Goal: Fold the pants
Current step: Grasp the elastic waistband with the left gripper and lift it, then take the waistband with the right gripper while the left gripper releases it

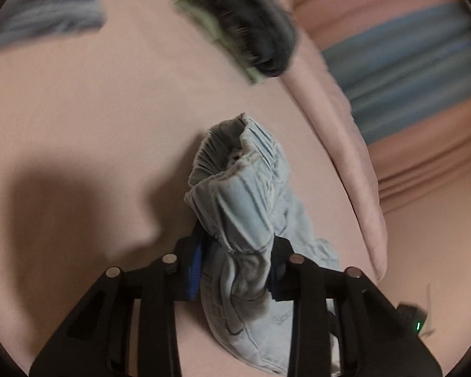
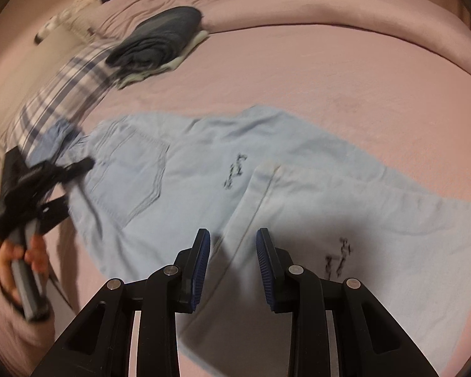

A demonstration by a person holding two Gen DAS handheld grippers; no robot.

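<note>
Light blue pants [image 2: 204,172] lie spread on a pink bed, back pocket up, with dark print marks on the legs. My left gripper [image 1: 238,270] is shut on the bunched elastic waistband of the pants [image 1: 235,188] and holds it above the sheet. The same gripper shows in the right wrist view [image 2: 47,185], at the waist end on the left, held by a hand. My right gripper [image 2: 232,251] is open and empty, hovering just above a folded-over leg hem [image 2: 267,172].
A stack of folded dark and pale clothes [image 2: 160,40] lies on the pink bed sheet [image 2: 329,72], far left; it also shows in the left wrist view [image 1: 251,34]. A striped pillow [image 2: 62,94] lies at the left. A rolled pink blanket [image 2: 329,9] runs along the back.
</note>
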